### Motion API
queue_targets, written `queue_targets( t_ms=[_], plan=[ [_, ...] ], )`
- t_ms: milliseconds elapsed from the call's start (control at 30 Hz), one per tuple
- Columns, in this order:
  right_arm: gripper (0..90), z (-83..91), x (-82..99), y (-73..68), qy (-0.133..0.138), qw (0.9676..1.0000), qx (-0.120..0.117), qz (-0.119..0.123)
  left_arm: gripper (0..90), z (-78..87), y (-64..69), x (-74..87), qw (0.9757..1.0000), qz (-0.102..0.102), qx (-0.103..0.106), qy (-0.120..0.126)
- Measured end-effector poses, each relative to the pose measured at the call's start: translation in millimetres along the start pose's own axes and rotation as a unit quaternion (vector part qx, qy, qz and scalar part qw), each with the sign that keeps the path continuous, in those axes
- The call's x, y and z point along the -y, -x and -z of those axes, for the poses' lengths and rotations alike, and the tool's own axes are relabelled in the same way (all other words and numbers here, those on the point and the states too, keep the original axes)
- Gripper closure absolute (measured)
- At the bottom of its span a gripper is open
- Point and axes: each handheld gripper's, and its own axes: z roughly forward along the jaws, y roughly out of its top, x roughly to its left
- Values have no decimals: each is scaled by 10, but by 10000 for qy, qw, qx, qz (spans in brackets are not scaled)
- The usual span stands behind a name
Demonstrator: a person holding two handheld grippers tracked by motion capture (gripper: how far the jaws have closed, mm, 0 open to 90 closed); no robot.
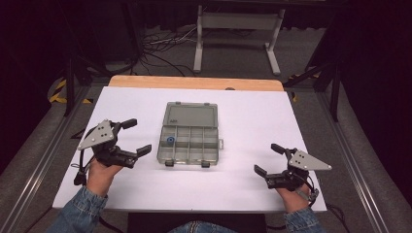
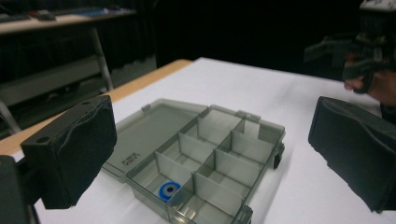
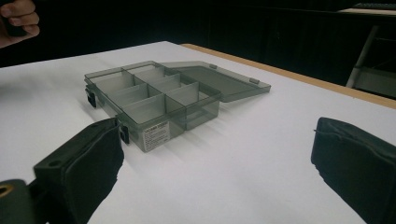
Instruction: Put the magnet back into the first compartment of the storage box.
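Open compartment box [image 1: 188, 141] between two idle grippers, lid [image 1: 190, 115] laid flat behind.

Left gripper [image 1: 133, 138] and right gripper [image 1: 268, 159] both spread wide, pinching nothing, each well apart from the box and aimed inward at it. Small blue ring [image 2: 169, 190] in the compartment nearest the left jaws, tucked against a divider. Likely trouble: padded jaws too bulky for that narrow cell, catching the divider walls and dragging or tipping the light box across the smooth white table [image 1: 243, 184]. Ring hidden behind the box wall from the right gripper view; lid print too small to read.
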Motion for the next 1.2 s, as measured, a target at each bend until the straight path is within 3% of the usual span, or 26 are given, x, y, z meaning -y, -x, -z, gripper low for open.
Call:
queue_targets(
  t_ms=[367, 533, 800, 933, 1067, 1200],
  plan=[
    [17, 19, -1, -6, 124, 9999, 10, 90, 21, 161, -11, 315, 9990, 91, -160, 412],
    [11, 23, 2, -12, 181, 9997, 14, 134, 8, 182, 19, 429, 9991, 34, -254, 347],
    [5, 23, 14, -22, 218, 9996, 61, 170, 0, 194, 76, 582, 9979, 124, -463, 442],
    [5, 21, 29, -22, 261, 9995, 44, 149, 0, 181, 72, 653, 9975, 241, -487, 446],
    [4, 14, 45, -28, 268, 9996, 21, 133, 0, 169, 93, 707, 9982, 261, -374, 401],
    [2, 16, 46, -31, 313, 9994, 18, 133, 0, 184, 93, 704, 9971, 309, -321, 621]
  ],
)
